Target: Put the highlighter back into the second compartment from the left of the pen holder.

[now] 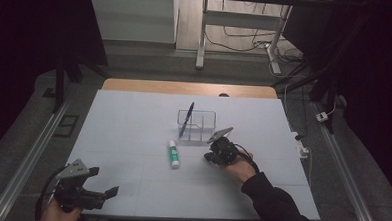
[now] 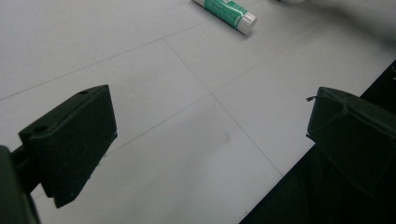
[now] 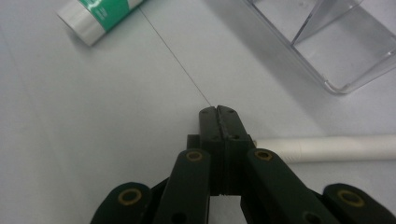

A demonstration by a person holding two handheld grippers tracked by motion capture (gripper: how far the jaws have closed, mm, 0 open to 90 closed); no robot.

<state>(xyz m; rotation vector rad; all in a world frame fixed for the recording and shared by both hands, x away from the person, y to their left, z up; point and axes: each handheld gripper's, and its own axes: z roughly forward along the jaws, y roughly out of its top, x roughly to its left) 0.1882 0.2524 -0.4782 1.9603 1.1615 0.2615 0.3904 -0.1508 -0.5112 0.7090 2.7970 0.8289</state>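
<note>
White stick (image 3: 327,148): lies flat on the table, just behind the right gripper's tips and touching or nearly touching them; sticks out to the right in the right gripper view.
Stick axis: runs level across the right gripper view, crosswise to the jaws; hidden end tucked under the jaw links; cannot tell whether pinched.
Right gripper (image 3: 218,112): jaws pressed together, nothing visible between the tips; in the high view (image 1: 217,154) just below the clear box's near right corner.
Glue stick (image 1: 174,154): white with green label, flat on the sheet, just left of the right gripper; long axis running away from the person.
Clear box (image 1: 197,125): divided organiser, just beyond the right gripper, apart from it.
Blue pen (image 1: 186,119): leans in the box's left part.
Left gripper (image 1: 103,182): jaws spread wide, empty, at the near left edge, well apart.
Table (image 1: 133,118): pale sheet.
</note>
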